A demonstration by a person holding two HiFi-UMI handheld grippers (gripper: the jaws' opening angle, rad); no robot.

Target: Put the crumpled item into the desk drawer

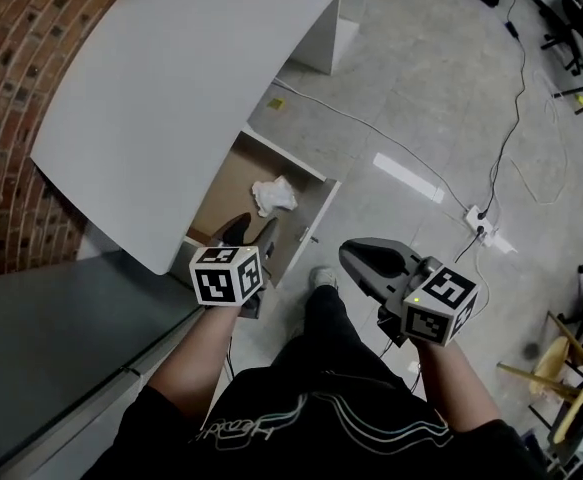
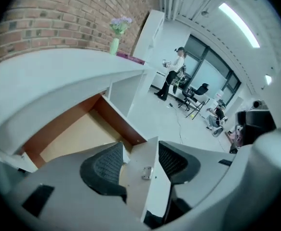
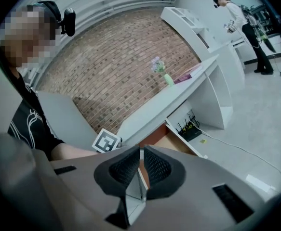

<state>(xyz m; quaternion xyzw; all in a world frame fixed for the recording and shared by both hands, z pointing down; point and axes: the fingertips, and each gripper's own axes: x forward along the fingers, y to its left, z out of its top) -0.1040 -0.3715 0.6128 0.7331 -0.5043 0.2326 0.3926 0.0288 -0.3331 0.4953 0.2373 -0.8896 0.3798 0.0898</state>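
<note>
Crumpled item (image 1: pixel 274 195): white, wrinkled wad inside the open drawer (image 1: pixel 309 230), lying toward one side on bare brown board.
Desk (image 1: pixel 161 98): smooth, white, with a curved top overhanging the drawer.
Left gripper (image 1: pixel 253 230): ribbed black pads parted astride the white drawer front, no clear pinch.
Right gripper (image 3: pixel 141 150): pads nearly together, empty, over open grey floor (image 1: pixel 421 98).
</note>
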